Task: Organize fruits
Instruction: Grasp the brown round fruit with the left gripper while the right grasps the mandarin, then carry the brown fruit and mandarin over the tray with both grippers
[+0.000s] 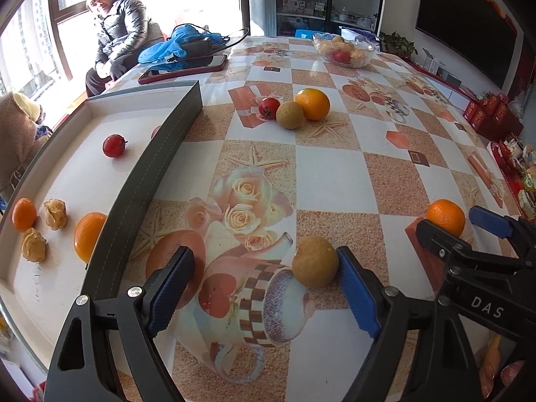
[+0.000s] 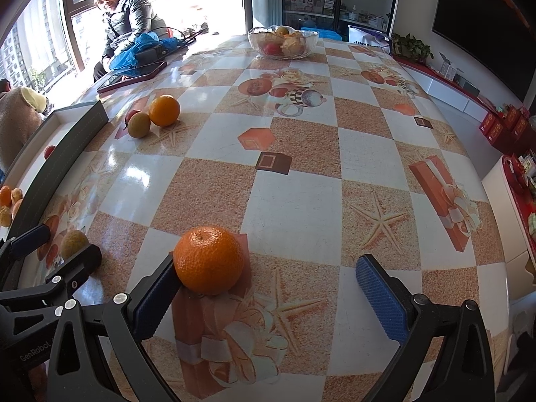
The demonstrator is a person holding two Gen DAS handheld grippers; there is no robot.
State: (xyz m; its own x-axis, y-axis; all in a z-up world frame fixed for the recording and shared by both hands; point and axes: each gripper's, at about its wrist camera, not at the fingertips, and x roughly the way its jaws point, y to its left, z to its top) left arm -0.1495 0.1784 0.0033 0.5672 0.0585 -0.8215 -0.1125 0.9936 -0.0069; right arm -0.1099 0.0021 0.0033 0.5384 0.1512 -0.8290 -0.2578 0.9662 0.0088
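Note:
My left gripper (image 1: 264, 288) is open, low over the table; a tan round fruit (image 1: 315, 262) rests on the table against its right finger's pad. My right gripper (image 2: 268, 288) is open; an orange (image 2: 209, 259) sits on the table touching its left finger. The right gripper also shows in the left wrist view (image 1: 469, 231) around that orange (image 1: 445, 217). A shallow white tray (image 1: 140, 174) at the left holds a tomato (image 1: 114, 145), two oranges and two walnuts. A tomato (image 1: 269, 108), a tan fruit (image 1: 289, 114) and an orange (image 1: 312, 104) cluster farther back.
A glass bowl (image 2: 283, 43) of fruit stands at the table's far end. A phone (image 1: 182, 68) and blue cloth (image 1: 181, 45) lie at the far left. A person (image 1: 117, 33) sits by the window. Red boxes (image 1: 489, 114) stand to the right of the table.

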